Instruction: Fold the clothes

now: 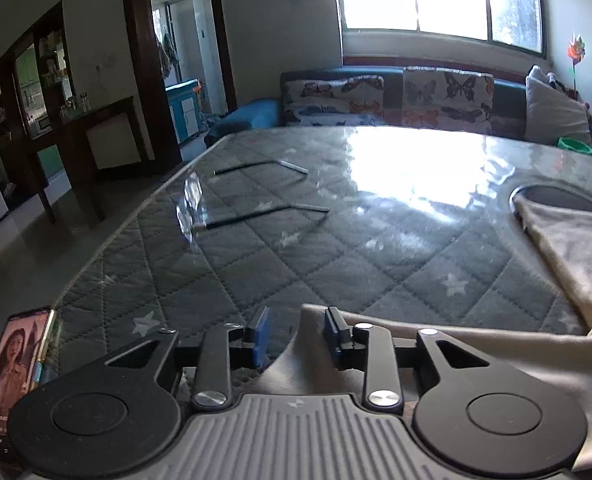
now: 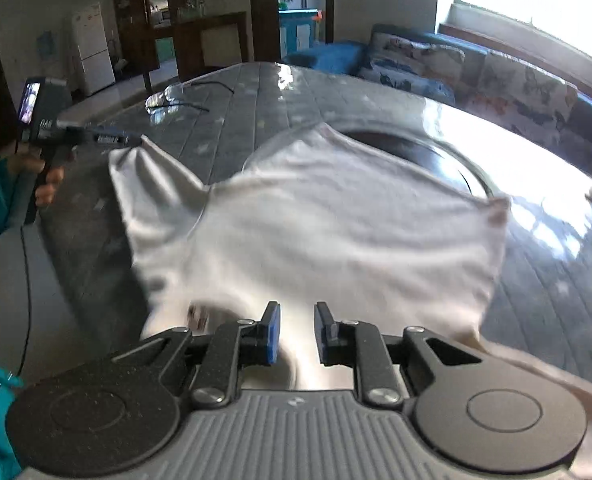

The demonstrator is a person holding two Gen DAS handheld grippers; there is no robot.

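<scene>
A white garment lies spread on a grey quilted table under a glossy cover. In the right wrist view my right gripper is open, its blue pads just above the garment's near edge, nothing held. The left gripper shows at the far left, at the garment's left corner. In the left wrist view my left gripper is open, with the garment's edge lying across under its right finger; the rest of the cloth stretches to the right.
A pair of glasses lies on the table's left part. A phone stands at the near left edge. A dark round plate sits under the cover beyond the garment. A sofa with butterfly cushions is behind the table.
</scene>
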